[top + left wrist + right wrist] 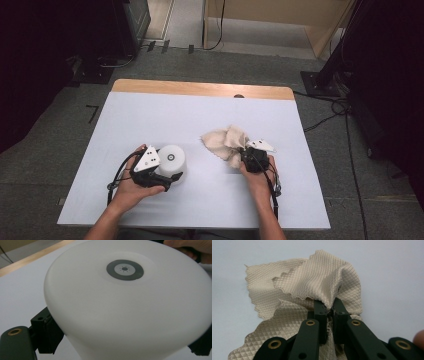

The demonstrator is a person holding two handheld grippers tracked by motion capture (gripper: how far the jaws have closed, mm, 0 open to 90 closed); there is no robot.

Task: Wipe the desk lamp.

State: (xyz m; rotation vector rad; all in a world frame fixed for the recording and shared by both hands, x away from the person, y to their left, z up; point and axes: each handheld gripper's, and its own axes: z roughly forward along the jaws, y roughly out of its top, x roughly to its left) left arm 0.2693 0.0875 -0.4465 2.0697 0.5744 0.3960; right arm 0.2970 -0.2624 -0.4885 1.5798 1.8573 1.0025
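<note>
A white cup-like vessel (172, 157) stands upside down on the table (200, 117), left of centre, with a grey ring mark (125, 269) on its upturned base. My left gripper (167, 174) reaches it from the near side. In the left gripper view its black jaws press against both flanks of the vessel (130, 312). A crumpled beige quilted cloth (224, 141) lies right of centre. My right gripper (247, 152) is shut on the cloth's near edge, and its fingertips (320, 305) pinch a raised fold of the cloth (317, 277).
The table has a pale cover and a bare wooden strip (200, 89) along its far edge, with a small dark spot (239, 96) on it. Cables (330, 117) and stand bases (320, 82) lie on the grey floor around the table.
</note>
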